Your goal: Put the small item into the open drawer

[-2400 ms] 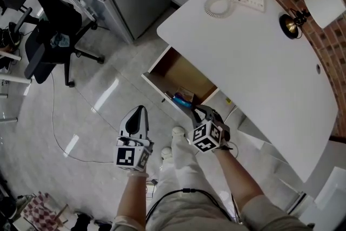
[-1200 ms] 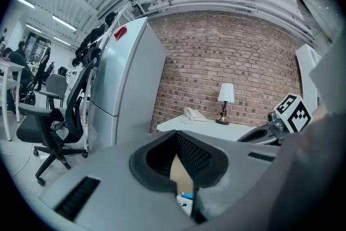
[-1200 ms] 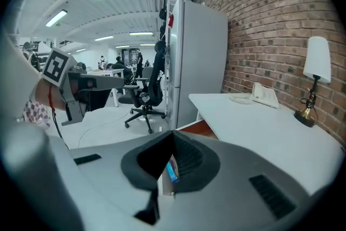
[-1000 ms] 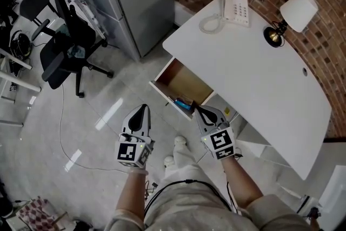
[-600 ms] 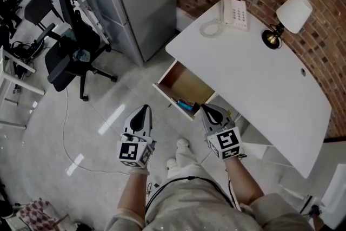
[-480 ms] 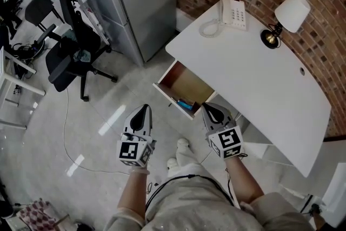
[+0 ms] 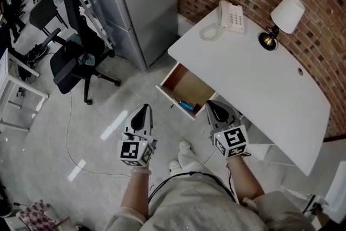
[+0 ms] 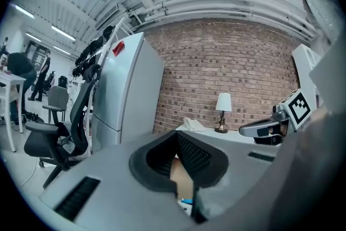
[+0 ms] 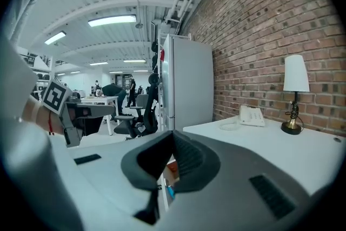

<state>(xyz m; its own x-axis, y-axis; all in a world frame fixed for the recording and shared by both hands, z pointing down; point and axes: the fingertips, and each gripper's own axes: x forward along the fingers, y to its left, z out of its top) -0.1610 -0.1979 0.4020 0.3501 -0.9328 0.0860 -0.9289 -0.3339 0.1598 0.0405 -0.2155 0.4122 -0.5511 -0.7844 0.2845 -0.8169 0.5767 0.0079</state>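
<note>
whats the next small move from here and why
Likely lower the right gripper toward the front of the drawer, ready to push it shut if that is wanted. A small blue item already lies inside the open drawer. The right gripper and left gripper both have jaws together with nothing between them, and the right one is nearer the drawer front.

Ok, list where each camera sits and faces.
Head view: on the person's head, looking steeply down at the open drawer and desk; forearms, left gripper and right gripper show.
Left gripper view: on that gripper, facing the brick wall; its shut jaws show.
Right gripper view: on that gripper, facing along the desk; shut jaws show.
All share the lamp and phone.
</note>
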